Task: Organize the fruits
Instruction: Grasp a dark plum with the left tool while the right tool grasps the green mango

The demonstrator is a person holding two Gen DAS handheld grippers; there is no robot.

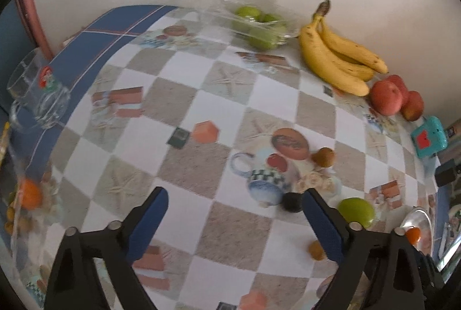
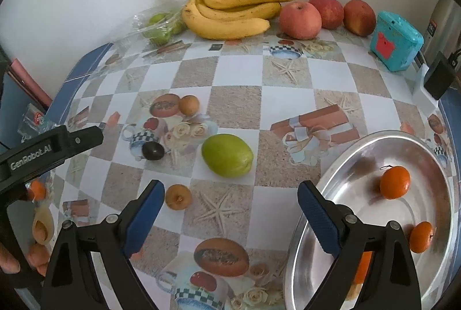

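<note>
A green fruit (image 2: 227,155) lies mid-table; it also shows in the left wrist view (image 1: 356,211). Two small brown fruits (image 2: 178,196) (image 2: 189,105) and a dark round fruit (image 2: 152,150) lie near it. A steel bowl (image 2: 345,165) at the right holds three oranges (image 2: 394,182). Bananas (image 2: 230,13), three red apples (image 2: 300,20) and bagged green fruits (image 2: 161,26) line the back wall. My right gripper (image 2: 230,203) is open and empty, just in front of the green fruit. My left gripper (image 1: 234,209) is open and empty above the tablecloth.
A teal box (image 2: 396,41) and a black adapter (image 2: 439,75) stand at the back right. A glass mug (image 1: 37,90) sits at the table's left edge. An orange (image 1: 30,194) in a clear bag lies at the left.
</note>
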